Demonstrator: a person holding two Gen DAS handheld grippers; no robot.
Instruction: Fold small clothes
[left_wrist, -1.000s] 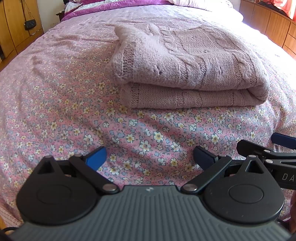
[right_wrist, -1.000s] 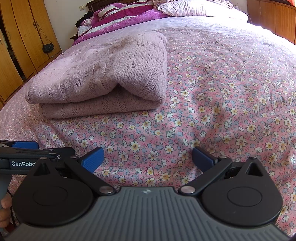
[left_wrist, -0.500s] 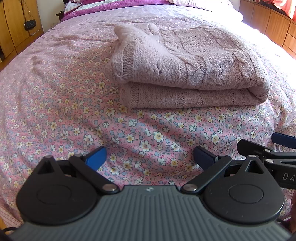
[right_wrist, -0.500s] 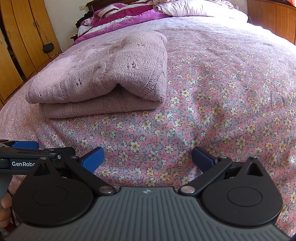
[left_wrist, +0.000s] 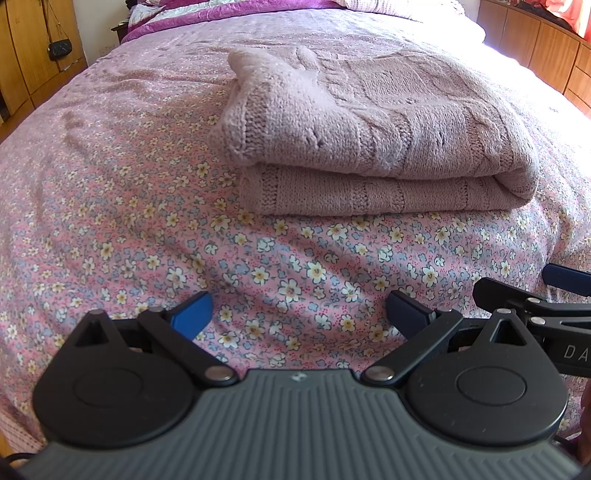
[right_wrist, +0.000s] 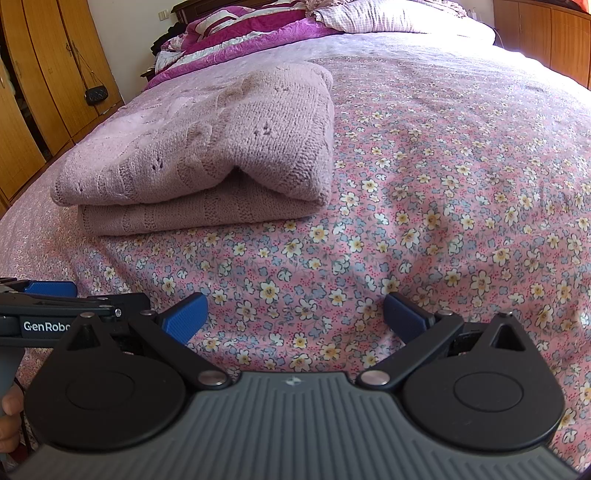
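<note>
We held both tools low over the near edge of the bed, empty and side by side. The left gripper had its jaws spread wide with only the floral bedspread between the blue pads, and the right gripper was spread the same way, pinching nothing. Each tool showed at the edge of the other's view, so we judged the pair was parked clear of the work rather than reaching for it. Just beyond them, well apart from either set of pads, the mauve knitted sweater lay on the spread in a doubled, tidy stack, its rounded fold towards the right; to us the folding looked done. Farther off lay a purple quilt and pillows at the bed's head, and wooden wardrobes on the left with a small dark handbag hanging there.
</note>
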